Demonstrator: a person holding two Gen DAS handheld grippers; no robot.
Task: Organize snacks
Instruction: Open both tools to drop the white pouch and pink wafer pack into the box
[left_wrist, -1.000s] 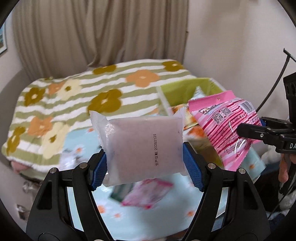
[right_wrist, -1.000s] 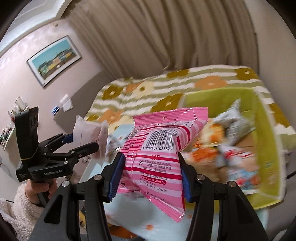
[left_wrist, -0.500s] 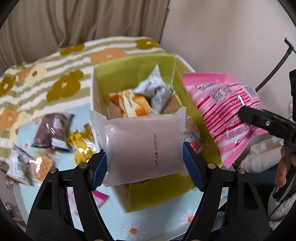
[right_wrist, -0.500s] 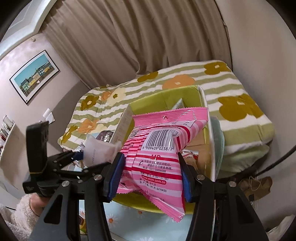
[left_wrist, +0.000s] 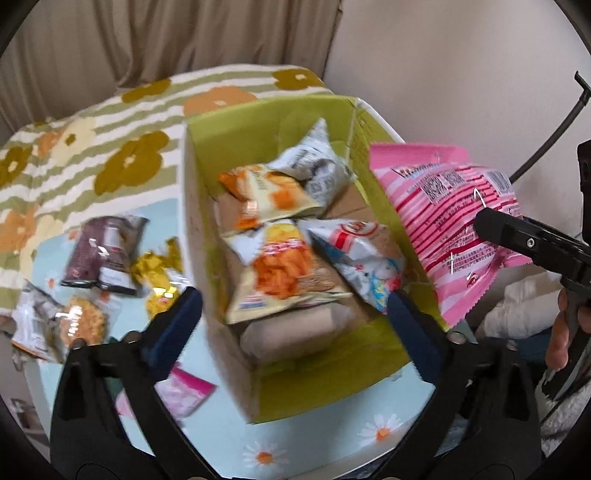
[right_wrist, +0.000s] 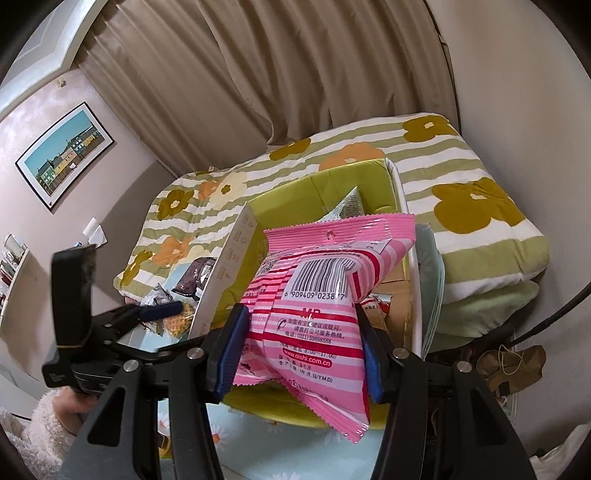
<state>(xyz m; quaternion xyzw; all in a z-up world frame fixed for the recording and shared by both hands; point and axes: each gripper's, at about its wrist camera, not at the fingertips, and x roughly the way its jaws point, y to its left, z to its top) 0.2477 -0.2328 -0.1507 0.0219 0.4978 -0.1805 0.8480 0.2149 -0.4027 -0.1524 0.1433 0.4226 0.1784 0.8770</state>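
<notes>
Pale-blue daisy cloth: covers the table under everything; its near edge runs below the box.
Loose snacks, far left: a brown packet, a gold-foil packet and a clear cracker pack lie on the cloth left of the box; a pink packet lies nearer, partly behind the left finger.
Left gripper: jaws have just been opening and stand spread wide, nothing pressed between the blue pads; it hangs over the near end of the box.
Pale mauve packet: lies in the near end of the box, below the open jaws, free of both pads.
Green box: open-topped, holding orange-and-white chip bags, a grey-white bag and a red-and-white bag.
Right gripper: clenched on the pink striped bag, held over the box's right side.
Flowered blanket: striped green and white, on the far side of the table.
</notes>
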